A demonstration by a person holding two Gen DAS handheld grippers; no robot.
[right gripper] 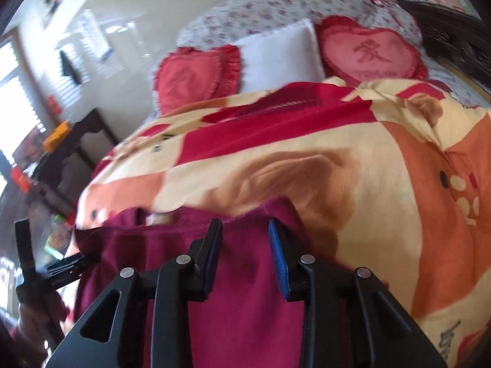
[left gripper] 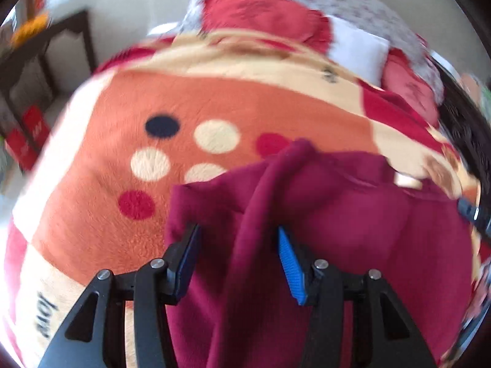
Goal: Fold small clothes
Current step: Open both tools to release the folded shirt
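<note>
A maroon fleece garment (left gripper: 353, 214) lies on a bed covered by an orange, cream and red blanket (left gripper: 101, 141). My left gripper (left gripper: 237, 233) stands open over the garment's left part, with a raised fold of the cloth running up between its fingers. My right gripper (right gripper: 245, 225) is open too, its fingers astride the garment's (right gripper: 239, 300) far hem. The left gripper (right gripper: 66, 265) also shows at the left edge of the right wrist view, at the garment's other end. The right gripper's tip (left gripper: 471, 211) shows at the right edge of the left wrist view.
Heart-shaped red cushions (right gripper: 371, 52) and a white pillow (right gripper: 279, 52) lie at the head of the bed, before a floral quilt (right gripper: 270, 9). A dark wooden side table (right gripper: 76, 144) stands left of the bed. A dark headboard (right gripper: 454, 36) is at the right.
</note>
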